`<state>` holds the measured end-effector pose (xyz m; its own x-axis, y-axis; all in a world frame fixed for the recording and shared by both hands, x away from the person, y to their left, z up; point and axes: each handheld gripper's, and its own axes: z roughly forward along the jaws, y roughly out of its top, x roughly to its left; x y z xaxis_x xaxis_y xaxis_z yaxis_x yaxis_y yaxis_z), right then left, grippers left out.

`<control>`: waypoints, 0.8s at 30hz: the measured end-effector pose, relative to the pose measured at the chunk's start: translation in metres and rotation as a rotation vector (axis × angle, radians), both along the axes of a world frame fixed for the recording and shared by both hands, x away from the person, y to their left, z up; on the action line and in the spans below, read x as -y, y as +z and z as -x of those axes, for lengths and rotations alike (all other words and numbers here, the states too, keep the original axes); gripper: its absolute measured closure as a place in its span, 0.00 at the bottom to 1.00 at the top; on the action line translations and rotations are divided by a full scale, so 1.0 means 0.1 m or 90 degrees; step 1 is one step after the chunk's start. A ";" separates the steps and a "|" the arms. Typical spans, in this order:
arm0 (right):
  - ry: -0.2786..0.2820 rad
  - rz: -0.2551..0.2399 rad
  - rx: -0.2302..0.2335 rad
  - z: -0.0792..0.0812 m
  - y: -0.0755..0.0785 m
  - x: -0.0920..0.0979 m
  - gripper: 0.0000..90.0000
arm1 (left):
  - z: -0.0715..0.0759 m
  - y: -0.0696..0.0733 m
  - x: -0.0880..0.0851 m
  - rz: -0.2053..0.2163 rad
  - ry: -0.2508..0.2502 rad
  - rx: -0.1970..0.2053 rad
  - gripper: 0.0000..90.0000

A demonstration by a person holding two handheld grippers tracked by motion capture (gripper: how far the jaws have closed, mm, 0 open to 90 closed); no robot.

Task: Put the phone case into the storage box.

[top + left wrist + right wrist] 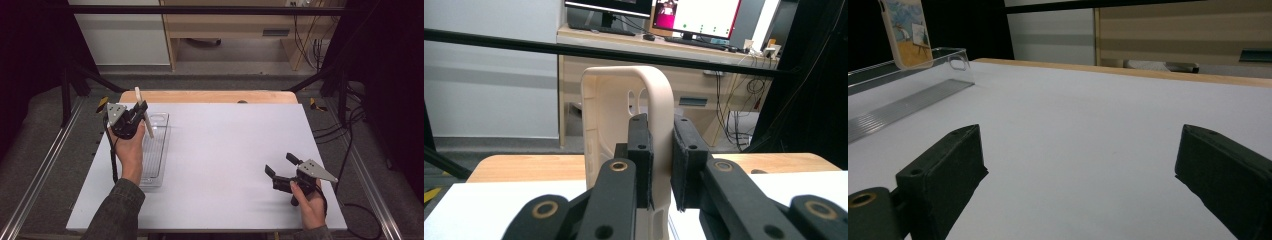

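Observation:
A cream phone case stands upright over the clear plastic tray at the table's left, with my left gripper shut on its edge. In the left gripper view the case rises between the two black pads, its camera holes showing near the top. The right gripper view shows the case's printed back above the tray. My right gripper hovers low over the table's right front, open, nothing between its fingers.
The white table top has a wooden strip along its far edge. A black frame bar crosses above the back. Cables trail off the right side. Desks with monitors stand beyond.

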<state>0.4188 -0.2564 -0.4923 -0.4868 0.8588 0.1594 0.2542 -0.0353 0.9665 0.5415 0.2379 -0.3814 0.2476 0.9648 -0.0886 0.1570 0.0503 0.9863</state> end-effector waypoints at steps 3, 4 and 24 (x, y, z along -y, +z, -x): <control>0.000 0.000 0.000 0.00 0.00 0.00 0.06 | -0.02 -0.02 -0.01 0.000 0.002 -0.003 0.89; 0.001 0.001 0.000 0.00 0.00 0.00 0.06 | -0.02 -0.03 -0.01 0.000 0.003 -0.004 0.89; 0.001 0.004 -0.001 -0.01 -0.01 0.00 0.06 | -0.08 -0.12 0.03 -0.001 0.004 -0.015 0.89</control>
<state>0.4197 -0.2562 -0.4934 -0.4878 0.8591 0.1552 0.2553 -0.0296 0.9664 0.5497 0.2351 -0.3933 0.2389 0.9666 -0.0930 0.1793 0.0502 0.9825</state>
